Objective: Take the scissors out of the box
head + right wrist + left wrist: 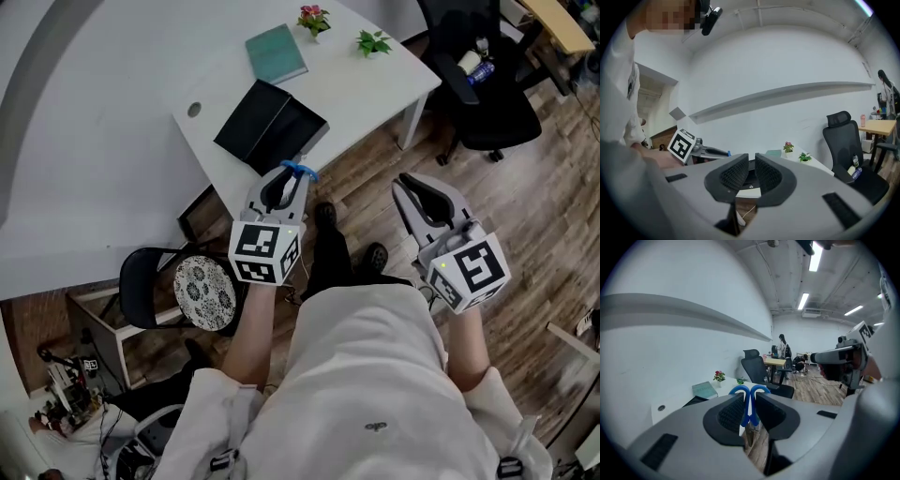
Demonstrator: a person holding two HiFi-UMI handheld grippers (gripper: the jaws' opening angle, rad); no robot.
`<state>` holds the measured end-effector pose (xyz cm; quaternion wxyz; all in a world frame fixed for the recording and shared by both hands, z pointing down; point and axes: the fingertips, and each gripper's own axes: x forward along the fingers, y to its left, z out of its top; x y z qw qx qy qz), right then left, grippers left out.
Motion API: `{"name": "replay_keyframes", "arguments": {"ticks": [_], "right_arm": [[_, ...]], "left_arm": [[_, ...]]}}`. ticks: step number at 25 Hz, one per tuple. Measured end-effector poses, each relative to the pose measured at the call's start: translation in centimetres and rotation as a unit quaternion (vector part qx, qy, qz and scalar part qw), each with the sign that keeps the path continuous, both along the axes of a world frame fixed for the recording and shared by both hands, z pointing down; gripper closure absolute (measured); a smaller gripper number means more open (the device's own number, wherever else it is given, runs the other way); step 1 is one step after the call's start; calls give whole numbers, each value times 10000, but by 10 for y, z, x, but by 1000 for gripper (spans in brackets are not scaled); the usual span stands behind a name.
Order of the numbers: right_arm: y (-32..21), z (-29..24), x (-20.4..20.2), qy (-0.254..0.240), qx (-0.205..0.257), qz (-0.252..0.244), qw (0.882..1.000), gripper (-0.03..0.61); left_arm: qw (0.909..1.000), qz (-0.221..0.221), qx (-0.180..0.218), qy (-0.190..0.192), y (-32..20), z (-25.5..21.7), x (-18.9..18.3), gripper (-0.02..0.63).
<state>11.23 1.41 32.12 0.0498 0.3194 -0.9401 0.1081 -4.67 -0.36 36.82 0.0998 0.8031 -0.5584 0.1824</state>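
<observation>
Head view, scissors (300, 171) clear of box (270, 126), book (276, 52), chair (483, 89)

We see a white table (380, 89) standing on a wooden floor (553, 187). A black box (270, 127) lies open on the tabletop, close to the table's near edge. Straight beyond the black box, apart from it, a teal book (276, 52) lies flat. Farther beyond the box and a little to its right stands a small pot of pink flowers (313, 19). A small green plant (374, 41) stands well to the box's right. A round cable hole (194, 109) sits near the box's left side.
</observation>
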Motion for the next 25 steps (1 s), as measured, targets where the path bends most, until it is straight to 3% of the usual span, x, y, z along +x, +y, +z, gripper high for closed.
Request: {"name": "replay_keyframes", "arguments": {"ticks": [15, 25], "right_arm": [[-4, -5, -7, 146, 385, -125, 9991, 572], [-4, -9, -23, 229, 411, -212, 9987, 574]], "left_arm": [[9992, 147, 221, 282, 28, -29, 25, 525], [9987, 76, 276, 416, 31, -36, 12, 525]]}}
